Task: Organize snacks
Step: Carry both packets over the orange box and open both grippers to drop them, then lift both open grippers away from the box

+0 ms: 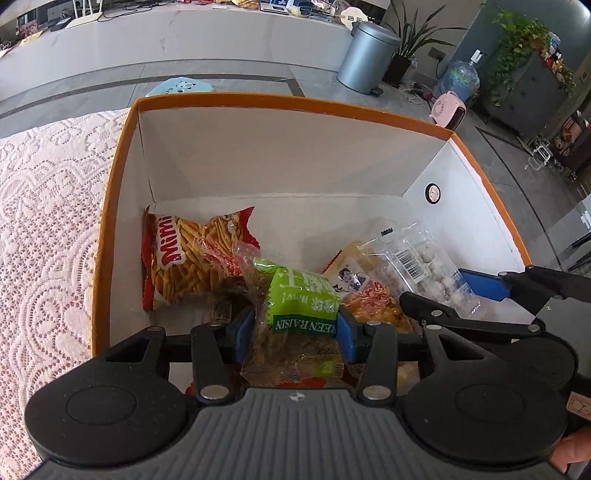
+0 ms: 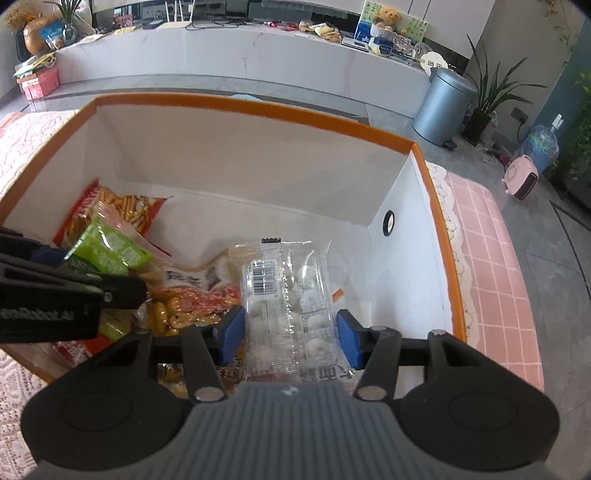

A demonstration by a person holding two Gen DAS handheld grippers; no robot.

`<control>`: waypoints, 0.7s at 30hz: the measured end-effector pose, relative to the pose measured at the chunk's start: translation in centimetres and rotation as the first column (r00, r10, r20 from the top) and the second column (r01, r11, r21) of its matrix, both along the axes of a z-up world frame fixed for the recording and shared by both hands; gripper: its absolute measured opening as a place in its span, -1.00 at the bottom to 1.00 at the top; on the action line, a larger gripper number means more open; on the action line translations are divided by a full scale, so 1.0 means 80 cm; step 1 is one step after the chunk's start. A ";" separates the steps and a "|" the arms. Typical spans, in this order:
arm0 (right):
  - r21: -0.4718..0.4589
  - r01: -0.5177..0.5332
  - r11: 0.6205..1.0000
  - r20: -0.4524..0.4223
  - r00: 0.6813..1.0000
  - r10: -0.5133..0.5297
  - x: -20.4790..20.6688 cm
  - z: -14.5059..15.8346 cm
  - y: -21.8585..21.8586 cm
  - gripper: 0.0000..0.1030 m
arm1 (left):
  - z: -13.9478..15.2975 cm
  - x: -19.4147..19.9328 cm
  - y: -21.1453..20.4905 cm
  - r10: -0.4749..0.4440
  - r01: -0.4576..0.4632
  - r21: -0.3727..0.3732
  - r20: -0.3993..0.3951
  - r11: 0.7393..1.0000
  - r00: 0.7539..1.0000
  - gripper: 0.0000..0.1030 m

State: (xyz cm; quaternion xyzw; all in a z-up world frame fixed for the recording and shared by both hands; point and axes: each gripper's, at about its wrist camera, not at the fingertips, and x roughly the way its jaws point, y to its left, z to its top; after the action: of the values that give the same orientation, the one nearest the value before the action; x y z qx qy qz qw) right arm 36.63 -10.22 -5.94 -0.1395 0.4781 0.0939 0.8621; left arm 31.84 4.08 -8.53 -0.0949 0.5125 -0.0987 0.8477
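An orange-rimmed white box [image 1: 288, 99] [image 2: 258, 107] holds several snack packs. My left gripper [image 1: 295, 328] is shut on a green raisin pack [image 1: 301, 299], held low inside the box; it also shows in the right wrist view [image 2: 107, 251]. My right gripper [image 2: 291, 336] is shut on a clear bag of white candies [image 2: 288, 295], also inside the box; that bag also shows in the left wrist view [image 1: 428, 266]. A red Mimi stick-snack bag [image 1: 184, 254] [image 2: 110, 210] lies at the box's left. A yellow-orange snack bag [image 1: 373, 295] [image 2: 192, 302] lies in the middle.
The box stands on a table with a pink lace cloth [image 1: 48, 221] [image 2: 491, 258]. Beyond are a grey floor, a white counter [image 1: 184, 33], a grey bin [image 1: 365, 55] [image 2: 443, 103], a potted plant [image 2: 487, 96] and a pink heater [image 2: 521, 177].
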 end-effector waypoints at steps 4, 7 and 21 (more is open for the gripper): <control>-0.012 -0.003 1.000 -0.004 1.000 0.003 0.003 -0.002 0.002 0.07 | -0.002 0.002 -0.004 0.000 0.000 0.020 -0.006 1.000 1.000 0.05; -0.021 -0.005 1.000 -0.002 1.000 0.005 0.001 -0.003 0.008 0.07 | -0.001 0.000 -0.003 0.001 -0.001 0.017 0.001 1.000 1.000 0.21; -0.044 -0.034 0.998 0.065 0.997 0.037 -0.026 0.025 0.015 0.39 | 0.037 -0.037 0.006 0.001 0.002 -0.021 0.138 1.000 0.990 0.52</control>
State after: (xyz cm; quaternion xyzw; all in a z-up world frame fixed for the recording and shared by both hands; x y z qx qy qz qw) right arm 34.56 -9.05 -3.94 -0.1694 0.4489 0.0942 0.8723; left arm 28.90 4.55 -5.60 -0.0966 0.4516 -0.1108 0.8800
